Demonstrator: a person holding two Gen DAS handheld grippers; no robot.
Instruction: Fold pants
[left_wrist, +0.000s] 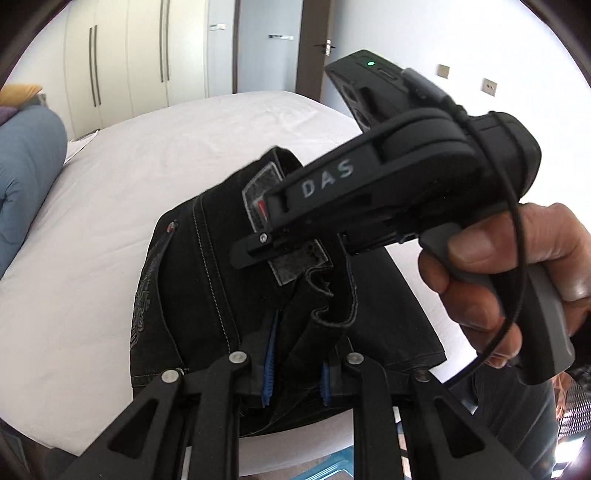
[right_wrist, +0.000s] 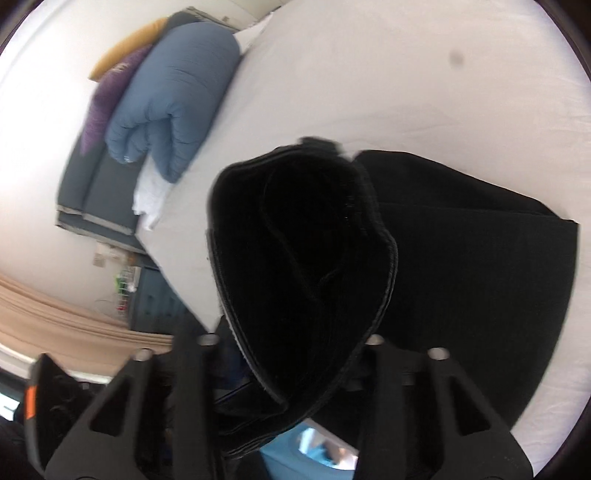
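Left gripper (left_wrist: 295, 373): jaws nearly closed on a fold of the black pants (left_wrist: 207, 288). The cloth runs up between the blue-lined pads (left_wrist: 269, 363), which look to be pinching it. The rest of the pants lies ahead of the fingertips and spreads left of them on the white bed sheet (left_wrist: 110, 206); a stitched seam and an embroidered pocket sit on that left part. Further left of the gripper, a blue rolled duvet (left_wrist: 26, 177) at the bed's edge. Straight ahead beyond the pants, pale wardrobe doors (left_wrist: 122, 62).

Up and right of the left gripper, the right gripper (left_wrist: 251, 254) comes in from the right, held by the person's hand (left_wrist: 495, 273). Its tip sits at the waistband by the grey label (left_wrist: 258, 206). Fingers lie close together; cannot tell from this view whether cloth is between them.

Right wrist view, blurred: right gripper (right_wrist: 291, 391) has a thick curled fold of pants (right_wrist: 306, 258) rising from between its fingers. The fingertips are hidden by the cloth, so the grip is unconfirmed. More black cloth lies flat on the sheet (right_wrist: 369, 92) to the right of the fingers. Up and left, the duvet (right_wrist: 173, 107).
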